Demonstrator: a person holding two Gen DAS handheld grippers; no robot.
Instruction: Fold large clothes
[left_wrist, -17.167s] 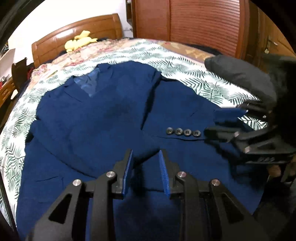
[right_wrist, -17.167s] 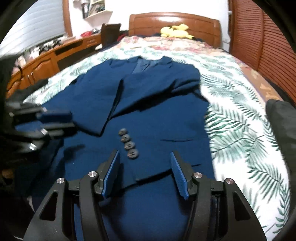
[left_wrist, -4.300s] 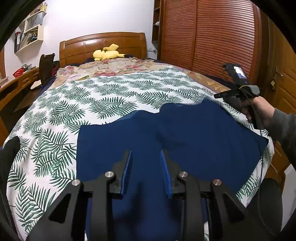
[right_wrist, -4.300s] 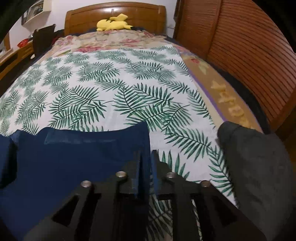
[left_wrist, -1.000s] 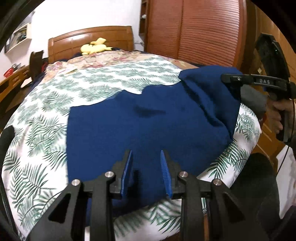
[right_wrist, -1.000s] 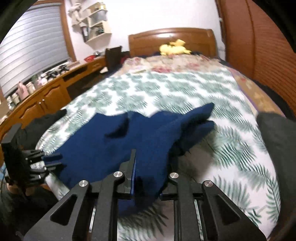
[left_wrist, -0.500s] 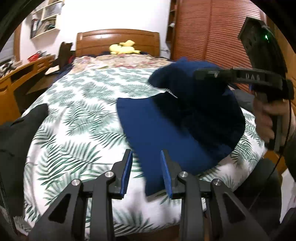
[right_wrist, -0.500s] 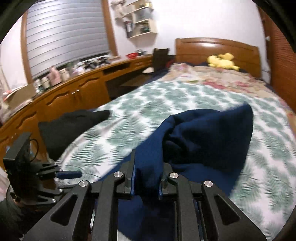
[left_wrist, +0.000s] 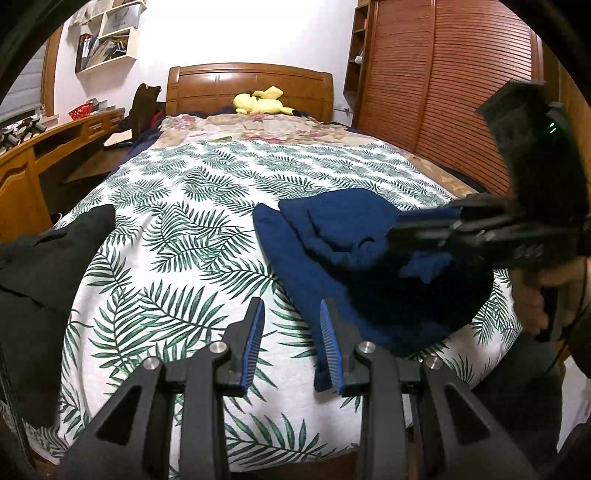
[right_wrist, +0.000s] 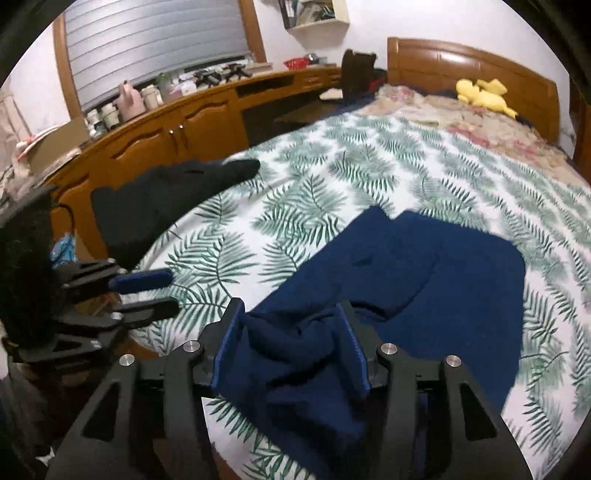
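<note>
Here the navy jacket (right_wrist: 436, 273) is lying in a loose folded heap on the leaf-print bedspread (left_wrist: 177, 236), toward the foot of the bed and nearer the wardrobe side; one bunched end of it is sagging down between the pads of the right gripper (right_wrist: 290, 350). That gripper's jaws have just been opening, and they are now standing apart with the cloth slack in the gap, touching the blue pads but not being pinched by them. From the left wrist view the same right gripper (left_wrist: 413, 232) is showing blurred over the top of the heap, a person's hand (left_wrist: 535, 291) wrapping its handle at the right edge. The left gripper (left_wrist: 290, 332) is hovering over bare bedspread just left of the jacket's near edge; its jaws are sitting at a narrow gap with nothing between them. A black garment (left_wrist: 44, 266) is lying on the bed's left corner, well apart from the jacket; a yellow plush toy (left_wrist: 262, 103) is resting by the wooden headboard (left_wrist: 221, 85); a long wooden desk (right_wrist: 177, 122) is running along the far side under the window blind.
</note>
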